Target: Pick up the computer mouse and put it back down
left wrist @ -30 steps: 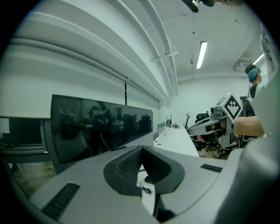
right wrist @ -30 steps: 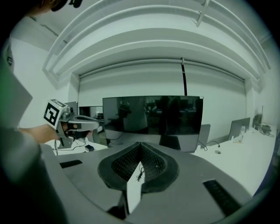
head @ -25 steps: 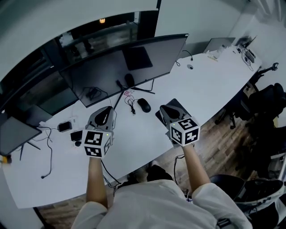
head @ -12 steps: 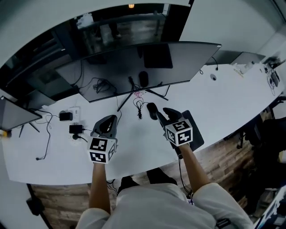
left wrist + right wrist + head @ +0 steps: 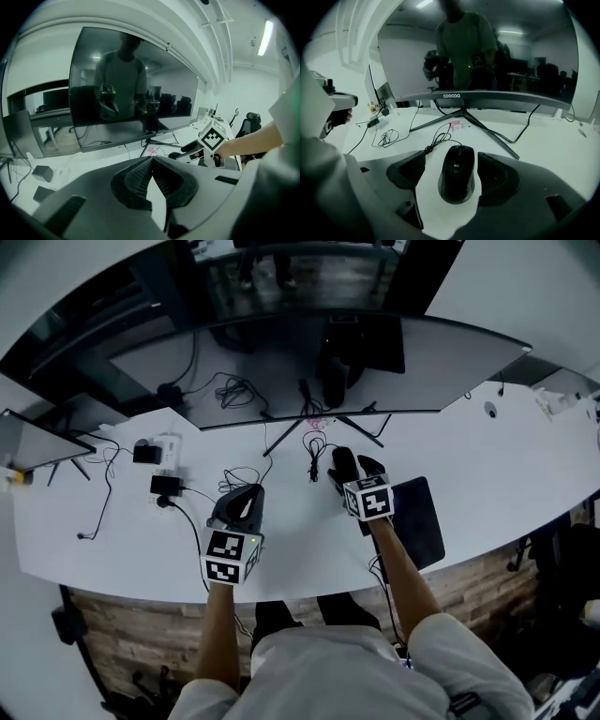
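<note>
My right tongs (image 5: 451, 158) have just been opening. They are released, jaws astride the black computer mouse (image 5: 458, 174), which lies ungripped on the white worktop (image 5: 548, 140). My left tongs (image 5: 151, 161) are clenched, empty — beyond stands the wide curved black monitor (image 5: 525, 70).

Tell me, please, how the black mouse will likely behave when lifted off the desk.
The mouse looks like a rigid plastic shell, so probably stiff and light. Its smooth, rounded sides may slip in a loose pinch. Its cable, bundled behind it, will likely trail and tug slightly.
</note>
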